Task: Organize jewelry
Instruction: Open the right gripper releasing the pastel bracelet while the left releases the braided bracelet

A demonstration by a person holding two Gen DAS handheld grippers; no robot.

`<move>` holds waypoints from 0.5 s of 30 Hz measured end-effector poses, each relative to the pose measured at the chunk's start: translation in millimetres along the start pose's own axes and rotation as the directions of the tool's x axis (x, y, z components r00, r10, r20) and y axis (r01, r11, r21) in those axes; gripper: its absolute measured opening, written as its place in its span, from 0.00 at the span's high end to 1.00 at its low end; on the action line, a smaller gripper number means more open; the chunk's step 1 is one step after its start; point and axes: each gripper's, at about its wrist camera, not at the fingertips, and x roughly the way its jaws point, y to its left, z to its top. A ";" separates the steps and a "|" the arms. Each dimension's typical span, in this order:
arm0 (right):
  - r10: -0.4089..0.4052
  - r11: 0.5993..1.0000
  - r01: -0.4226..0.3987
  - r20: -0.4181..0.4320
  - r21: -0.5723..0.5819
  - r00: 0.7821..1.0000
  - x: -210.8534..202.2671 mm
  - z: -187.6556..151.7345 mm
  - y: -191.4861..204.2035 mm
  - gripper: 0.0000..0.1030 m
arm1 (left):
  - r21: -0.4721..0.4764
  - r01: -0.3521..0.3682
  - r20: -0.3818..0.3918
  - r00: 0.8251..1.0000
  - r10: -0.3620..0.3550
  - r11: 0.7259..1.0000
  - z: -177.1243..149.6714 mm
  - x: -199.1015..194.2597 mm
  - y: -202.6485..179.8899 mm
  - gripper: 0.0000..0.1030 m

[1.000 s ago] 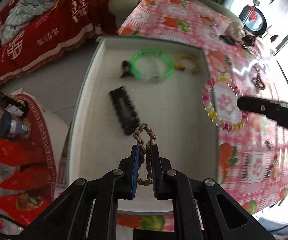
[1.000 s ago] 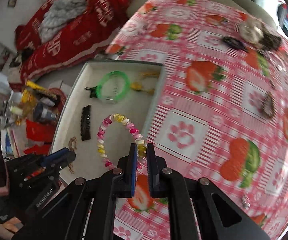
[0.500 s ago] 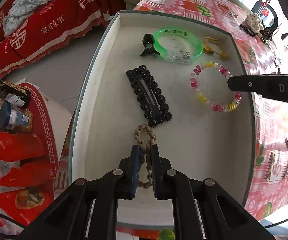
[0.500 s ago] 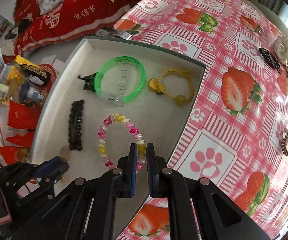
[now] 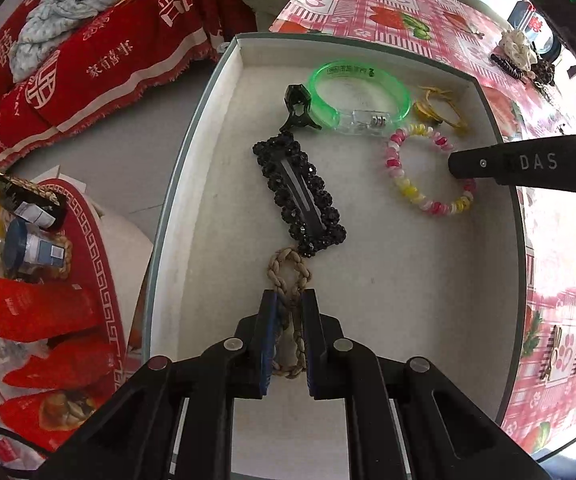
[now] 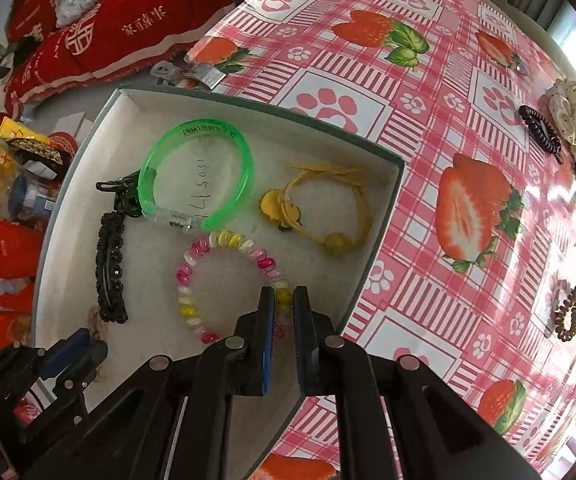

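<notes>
Left gripper (image 5: 288, 312): jaws clamped on the tan braided cord loop (image 5: 288, 276), long axis along the fingers, lower end hidden, over the shallow white tray (image 5: 192, 184).
Right gripper (image 6: 284, 308): jaws pinching the pink-and-yellow beaded bracelet (image 6: 224, 276), flat in tray, near arc hidden.

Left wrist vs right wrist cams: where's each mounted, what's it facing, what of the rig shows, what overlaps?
Left wrist: on the left tool, facing steeply down into the tray; own fingers shut on a braided loop, right tool at right edge.
Right wrist: on the right tool, facing down over the tray corner and tablecloth; own fingers shut on the bead bracelet, left tool lower left.
Shared: tray, green bangle, black clip, bead bracelet.
</notes>
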 end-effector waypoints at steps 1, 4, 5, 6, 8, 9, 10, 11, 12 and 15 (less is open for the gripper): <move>0.000 1.000 0.000 0.000 0.000 1.000 0.8 0.1 -0.2 0.90 | -0.001 -0.006 -0.002 1.000 0.006 1.000 0.7 -0.1 0.1 0.82; -0.003 1.000 0.003 0.007 -0.013 1.000 1.2 0.5 2.0 0.90 | -0.003 -0.017 -0.005 1.000 0.017 1.000 1.4 -1.0 -0.5 0.82; -0.001 1.000 0.001 0.008 -0.014 1.000 1.1 0.8 1.6 0.89 | -0.004 -0.018 -0.005 1.000 0.018 1.000 1.4 -1.5 -0.2 0.82; 0.003 1.000 -0.003 0.007 -0.014 1.000 1.8 2.4 1.7 0.88 | -0.004 -0.019 -0.005 1.000 0.019 1.000 1.3 -2.1 0.2 0.82; 0.019 1.000 -0.019 0.006 -0.009 1.000 0.8 1.2 0.0 0.85 | -0.006 -0.017 -0.005 1.000 0.017 1.000 1.3 -3.3 0.3 0.82; 0.030 1.000 -0.030 0.007 -0.004 1.000 -0.1 1.2 -0.8 0.81 | -0.005 -0.014 -0.005 1.000 0.014 1.000 1.5 -4.0 0.4 0.82; 0.037 0.999 -0.037 0.010 -0.001 0.999 -1.6 1.1 -1.4 0.79 | -0.003 -0.012 -0.003 1.000 0.012 1.000 1.8 -4.8 0.2 0.82; 0.047 0.999 -0.047 0.015 0.003 0.999 -3.6 1.1 -0.6 0.74 | -0.001 -0.013 -0.003 1.000 0.012 1.000 1.9 -5.7 -0.7 0.82; 0.058 0.998 -0.058 0.021 0.007 0.998 -6.3 1.4 -0.6 0.67 | 0.000 -0.014 -0.003 1.000 0.014 1.000 1.7 -6.1 -0.9 0.82; 0.074 0.997 -0.075 0.057 0.012 0.996 -19.5 1.7 0.7 0.62 | -0.001 -0.017 -0.006 1.000 0.017 1.000 1.6 -6.6 -2.1 0.54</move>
